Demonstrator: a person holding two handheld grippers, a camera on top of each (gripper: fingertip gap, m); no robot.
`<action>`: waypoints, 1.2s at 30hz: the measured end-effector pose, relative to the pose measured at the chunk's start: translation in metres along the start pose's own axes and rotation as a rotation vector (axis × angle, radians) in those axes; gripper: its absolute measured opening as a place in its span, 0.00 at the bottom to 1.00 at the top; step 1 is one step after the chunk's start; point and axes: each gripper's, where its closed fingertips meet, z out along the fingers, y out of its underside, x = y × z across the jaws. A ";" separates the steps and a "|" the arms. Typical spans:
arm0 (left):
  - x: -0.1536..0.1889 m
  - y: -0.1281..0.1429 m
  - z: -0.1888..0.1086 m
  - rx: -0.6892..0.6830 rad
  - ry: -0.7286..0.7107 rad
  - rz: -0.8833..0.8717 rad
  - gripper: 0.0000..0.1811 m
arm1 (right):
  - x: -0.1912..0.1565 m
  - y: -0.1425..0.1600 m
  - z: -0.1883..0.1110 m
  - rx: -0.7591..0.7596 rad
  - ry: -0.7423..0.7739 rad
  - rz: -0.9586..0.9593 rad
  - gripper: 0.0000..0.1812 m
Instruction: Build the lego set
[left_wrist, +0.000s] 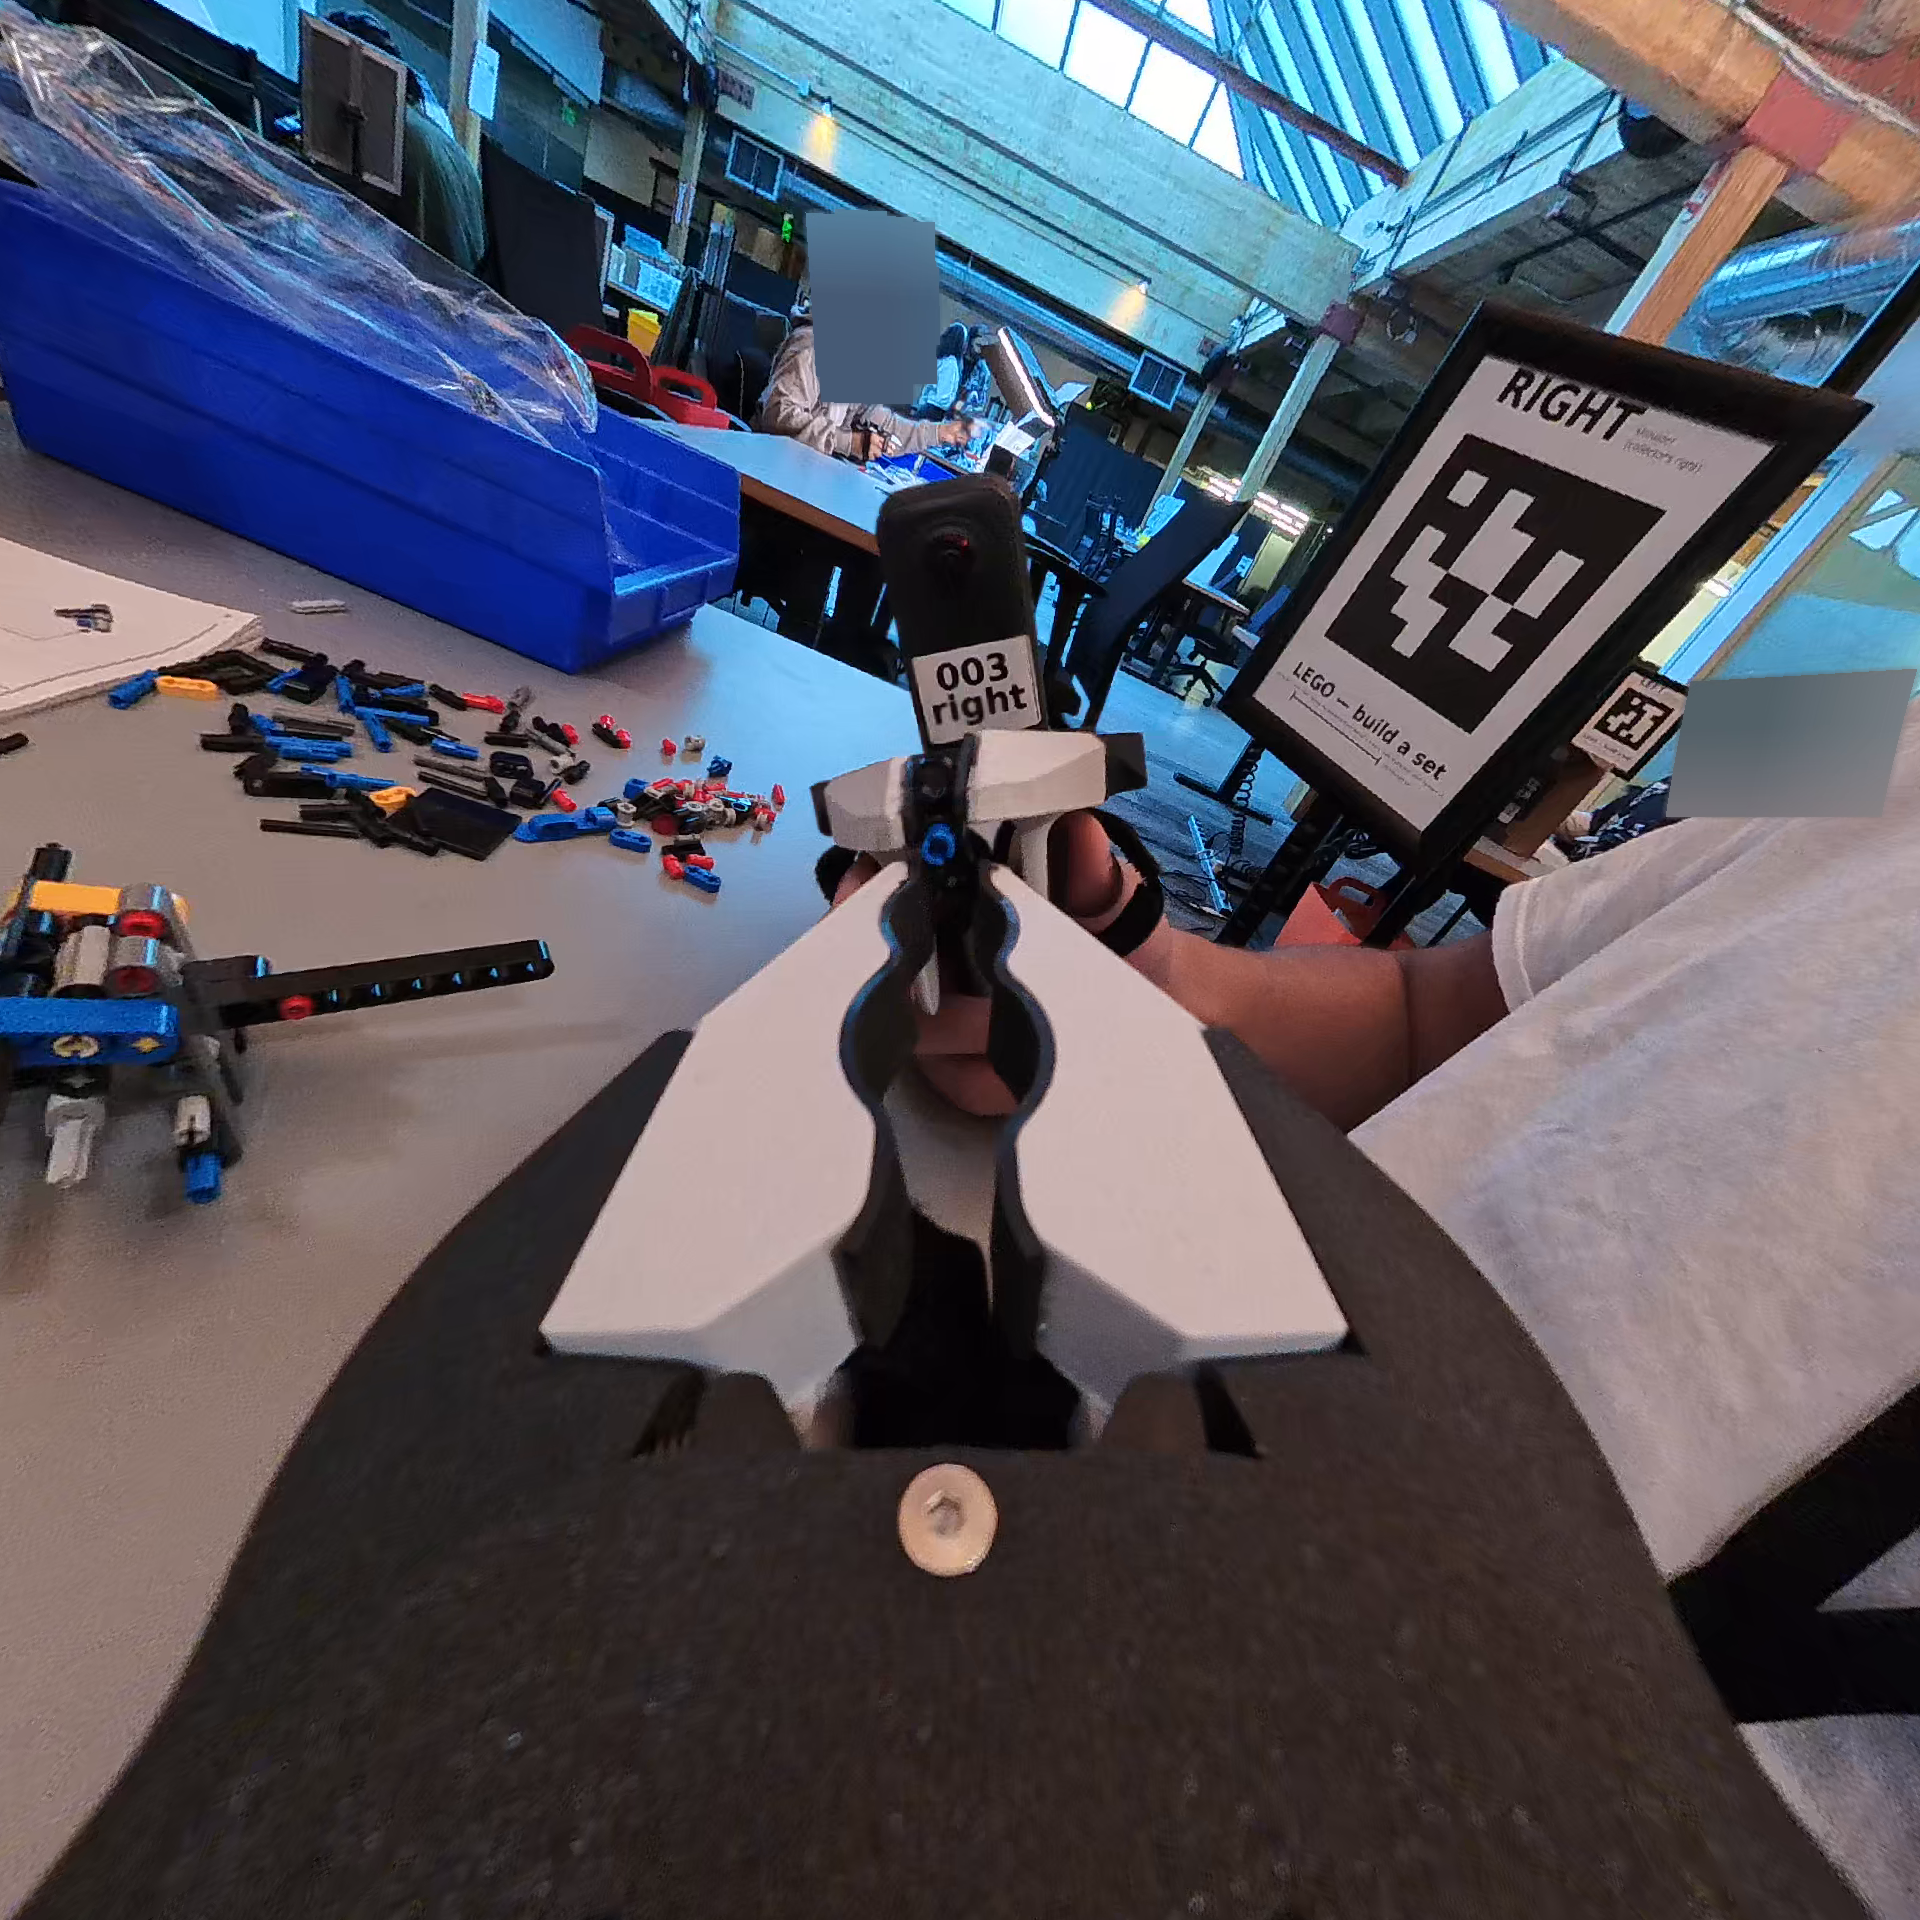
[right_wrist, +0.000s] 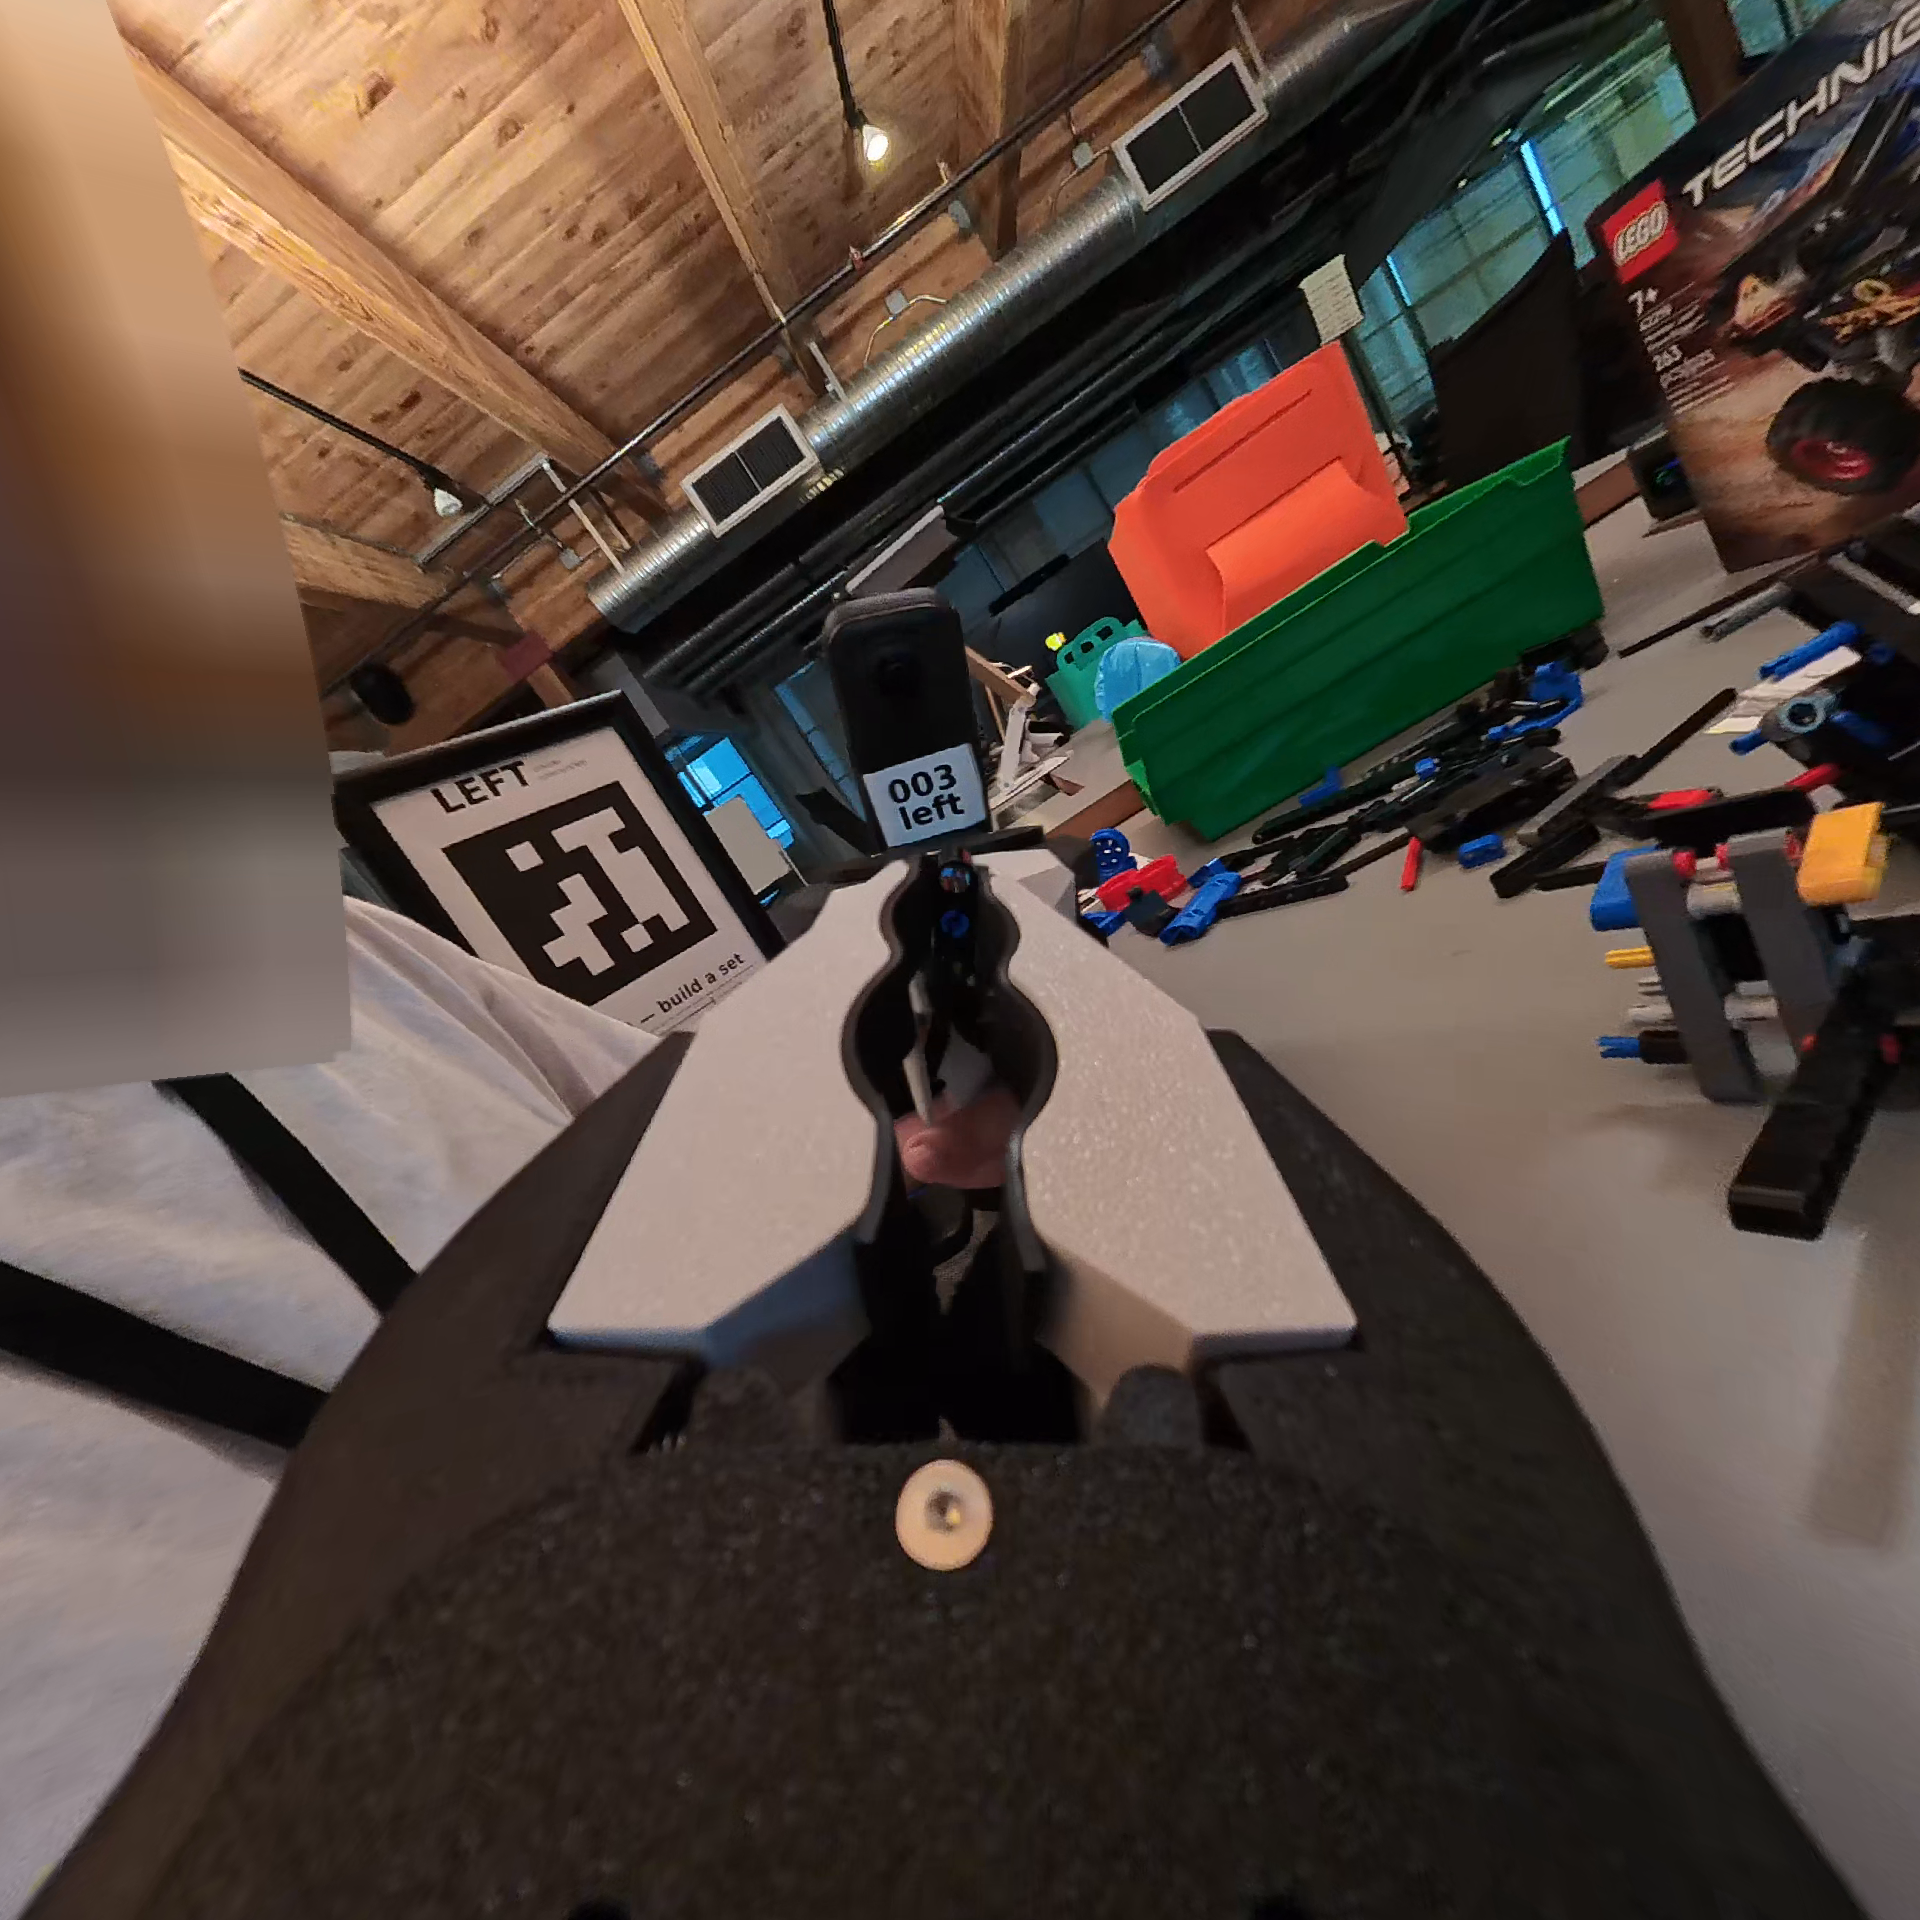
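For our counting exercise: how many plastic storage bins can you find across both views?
2. A blue bin stands behind the loose pieces in the left wrist view; a green bin holds an orange box in the right wrist view. Others may be hidden.

The left gripper (left_wrist: 940, 914) has a black, grainy body with a silver screw (left_wrist: 947, 1519) set in its middle, pale grey wedge-shaped fingers (left_wrist: 727, 1143) and wavy black inner edges. The right gripper (right_wrist: 951, 914) is built alike. The person wears a white short-sleeved shirt (left_wrist: 1662, 1091) crossed by black straps (right_wrist: 291, 1174).
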 end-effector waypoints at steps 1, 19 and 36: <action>0.000 0.001 0.000 -0.010 -0.002 0.005 0.02 | 0.000 0.000 0.000 -0.003 0.006 -0.013 0.03; -0.005 0.059 -0.005 -0.500 -0.184 0.556 0.03 | 0.010 0.063 -0.037 -0.854 0.145 -0.731 0.08; 0.030 -0.013 0.002 0.049 0.016 0.190 0.02 | -0.034 -0.004 0.003 0.008 -0.106 -0.248 0.07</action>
